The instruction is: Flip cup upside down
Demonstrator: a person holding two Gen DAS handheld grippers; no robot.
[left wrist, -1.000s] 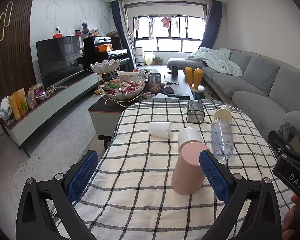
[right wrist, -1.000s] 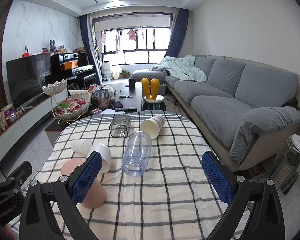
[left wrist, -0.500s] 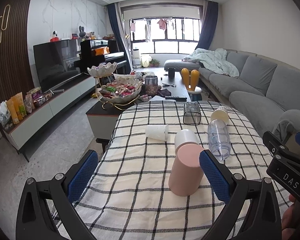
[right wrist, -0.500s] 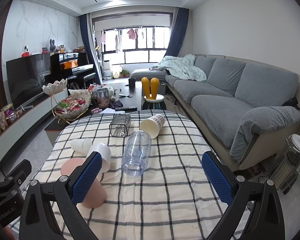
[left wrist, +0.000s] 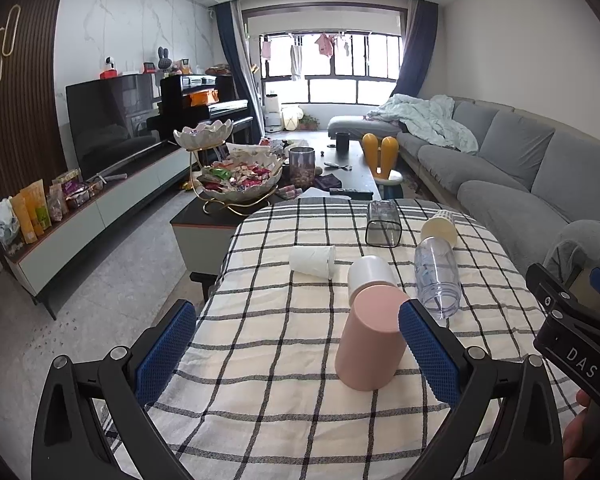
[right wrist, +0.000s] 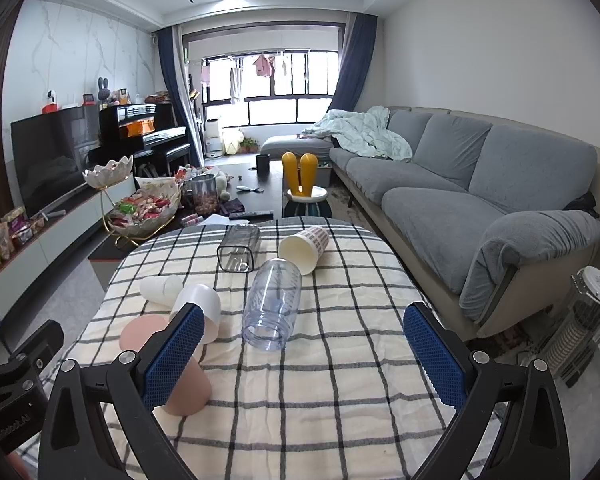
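Observation:
A pink cup point(left wrist: 370, 338) stands upside down on the checked tablecloth point(left wrist: 284, 364), just left of my left gripper's right finger; in the right wrist view the pink cup point(right wrist: 140, 330) is partly hidden by a finger. My left gripper point(left wrist: 298, 354) is open and empty, held back from the cup. My right gripper point(right wrist: 300, 354) is open and empty above the near right of the table. A white cup point(left wrist: 370, 272), a clear bottle point(left wrist: 436, 276), a white paper cup point(left wrist: 314, 260), a patterned paper cup point(left wrist: 440, 228) and a dark clear cup point(left wrist: 383, 226) lie on their sides farther back.
A coffee table with a snack bowl point(left wrist: 240, 184) and jar stands beyond the table. A grey sofa point(right wrist: 480, 200) runs along the right, a TV unit point(left wrist: 100, 204) along the left. A heater point(right wrist: 584, 320) stands at the floor right.
The left gripper has drawn back and risen slightly, so the pink cup sits a little farther off. The right gripper has hardly moved.

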